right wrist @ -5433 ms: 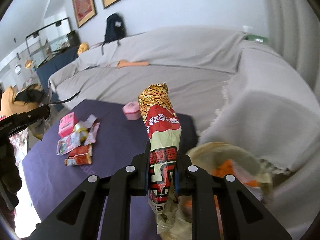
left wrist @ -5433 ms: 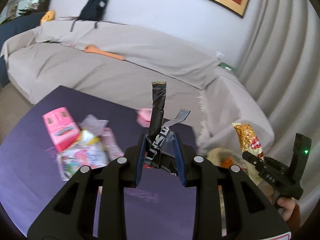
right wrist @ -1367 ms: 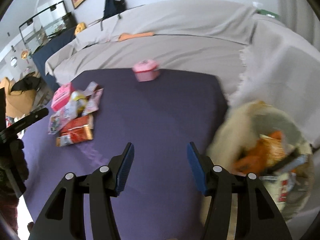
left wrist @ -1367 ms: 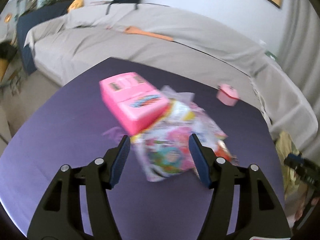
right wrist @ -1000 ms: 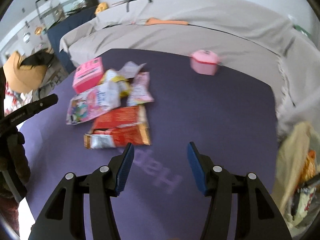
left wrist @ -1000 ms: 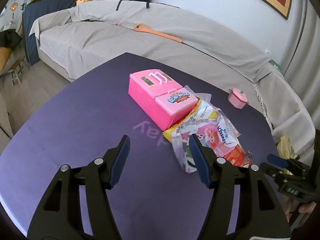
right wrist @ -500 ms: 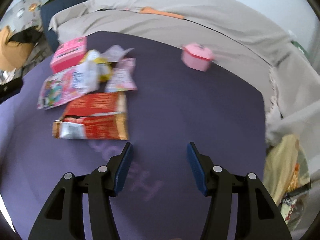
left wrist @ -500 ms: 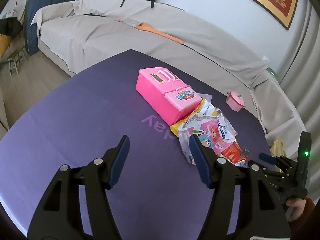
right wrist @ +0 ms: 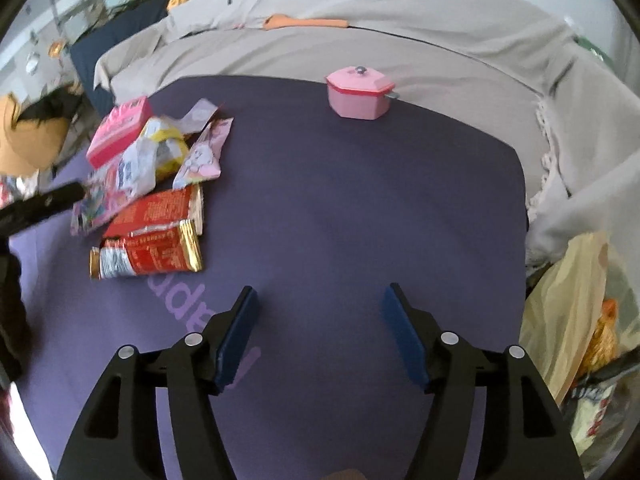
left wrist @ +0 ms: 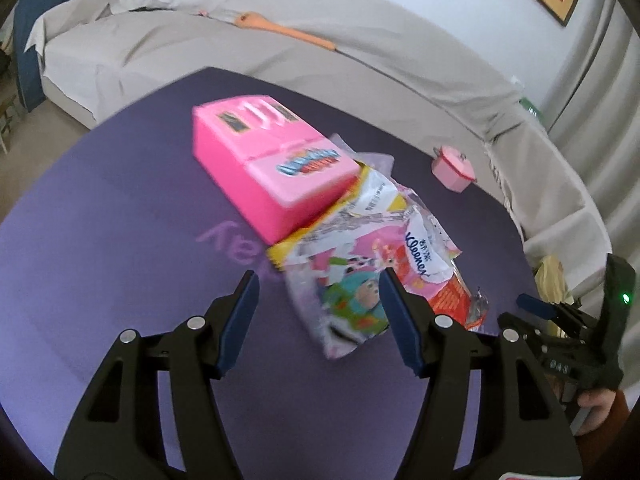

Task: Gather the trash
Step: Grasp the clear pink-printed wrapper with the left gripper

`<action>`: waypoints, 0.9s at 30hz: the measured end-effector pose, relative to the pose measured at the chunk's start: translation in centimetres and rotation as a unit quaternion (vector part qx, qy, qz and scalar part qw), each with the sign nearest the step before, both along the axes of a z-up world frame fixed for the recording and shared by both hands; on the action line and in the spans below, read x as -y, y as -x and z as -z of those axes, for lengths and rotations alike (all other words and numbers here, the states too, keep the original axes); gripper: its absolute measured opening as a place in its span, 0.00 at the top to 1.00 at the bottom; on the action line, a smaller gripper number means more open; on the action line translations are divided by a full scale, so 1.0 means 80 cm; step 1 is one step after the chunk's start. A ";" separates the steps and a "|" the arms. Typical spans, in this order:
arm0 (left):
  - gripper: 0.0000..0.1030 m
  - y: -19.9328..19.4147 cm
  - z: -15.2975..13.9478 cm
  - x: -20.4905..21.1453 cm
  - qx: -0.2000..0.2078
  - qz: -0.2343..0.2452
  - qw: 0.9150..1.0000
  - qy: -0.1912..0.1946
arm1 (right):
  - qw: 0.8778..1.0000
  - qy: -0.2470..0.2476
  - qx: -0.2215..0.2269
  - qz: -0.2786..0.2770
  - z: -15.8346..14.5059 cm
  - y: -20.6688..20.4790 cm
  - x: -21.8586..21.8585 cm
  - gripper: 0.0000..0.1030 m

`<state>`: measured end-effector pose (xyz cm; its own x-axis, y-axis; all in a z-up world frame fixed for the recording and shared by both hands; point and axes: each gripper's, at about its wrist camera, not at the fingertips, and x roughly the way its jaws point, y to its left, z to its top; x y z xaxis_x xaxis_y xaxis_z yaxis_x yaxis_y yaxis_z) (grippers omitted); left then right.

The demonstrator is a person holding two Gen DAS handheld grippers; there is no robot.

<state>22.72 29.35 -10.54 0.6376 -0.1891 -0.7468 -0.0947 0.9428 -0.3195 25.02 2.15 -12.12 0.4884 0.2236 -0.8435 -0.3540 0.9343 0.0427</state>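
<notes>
Snack wrappers lie in a heap on the purple table [right wrist: 360, 220]. My left gripper [left wrist: 318, 284] is open, low over the table, with the near end of a cartoon-printed wrapper [left wrist: 352, 300] showing between its tips; the pads do not press it. That wrapper [right wrist: 116, 188] overlaps a yellow wrapper [right wrist: 164, 148] and a red wrapper [right wrist: 160, 208]. A red-and-gold wrapper [right wrist: 148, 258] lies nearest my right gripper [right wrist: 320, 296], which hangs over bare table to the right of the heap. Its jaws are opening with nothing between them.
A pink toy box [left wrist: 272, 168] lies against the heap, and a small pink pot [right wrist: 358, 92] stands near the table's far edge. A yellowish trash bag [right wrist: 572, 312] holding wrappers hangs at the table's right edge. A covered grey sofa [right wrist: 360, 32] curves behind.
The left gripper has moved forward and down to the cartoon wrapper, which now sits between its tips. The right gripper's jaws have spread wider and it has closed in a little on the table.
</notes>
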 end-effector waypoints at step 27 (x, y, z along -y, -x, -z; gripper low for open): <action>0.87 0.034 -0.037 -0.025 0.030 -0.024 0.998 -0.058 | 0.997 -0.068 0.018 -0.022 -0.024 0.039 -0.013 0.34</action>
